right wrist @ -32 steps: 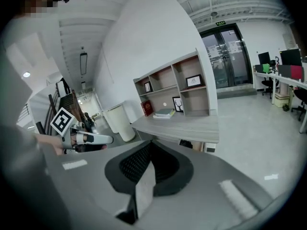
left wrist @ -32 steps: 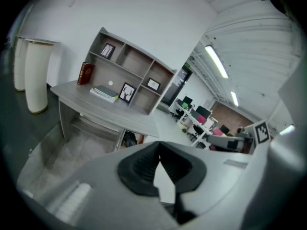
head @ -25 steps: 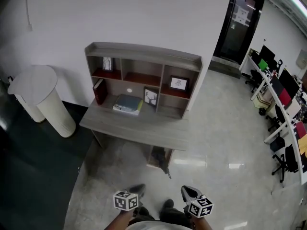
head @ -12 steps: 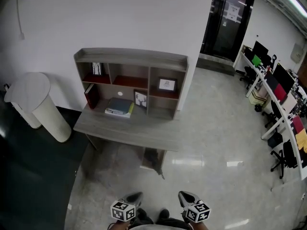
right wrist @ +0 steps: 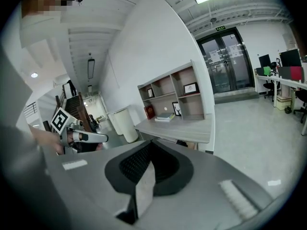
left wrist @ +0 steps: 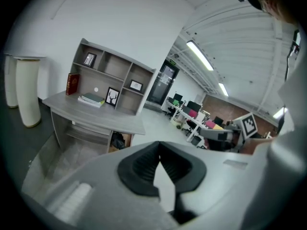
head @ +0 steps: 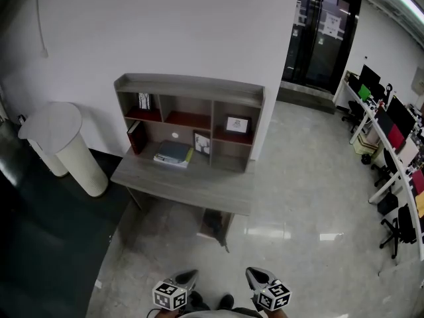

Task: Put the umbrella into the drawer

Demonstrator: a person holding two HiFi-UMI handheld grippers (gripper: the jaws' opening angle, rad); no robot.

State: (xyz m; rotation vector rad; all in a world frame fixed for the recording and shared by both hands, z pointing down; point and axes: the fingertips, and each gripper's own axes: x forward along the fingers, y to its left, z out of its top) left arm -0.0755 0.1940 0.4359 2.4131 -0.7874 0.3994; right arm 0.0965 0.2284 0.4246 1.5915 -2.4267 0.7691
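1. Currently both tongs sit at the bottom edge of the head view, well apart from the desk [head: 192, 185]: left gripper [head: 189, 277] and right gripper [head: 255, 275].
2. Each gripper's jaws are pressed together with nothing between them. I judge this a stand-off posture, held low and near the body, not a working one.
3. I cannot single out the umbrella. A dark thing [head: 213, 222] lies in a brown box [head: 225, 229] under the desk, lower centre. It is too small to tell whether this is the umbrella, or whether the box is the drawer.
4. This layout fits both a walk-up to fetch the umbrella and a stand-off with it stowed below.
5. Surface: the desk's front is bare. Books [head: 173, 154] lie at the back, under the hutch [head: 192, 88].
6. Room: a glossy pale floor [head: 305, 204], a white wall [head: 165, 25], a white cylinder [head: 66, 144] at left, glass doors [head: 324, 32] upper right and workstations [head: 391, 151] along the right edge.
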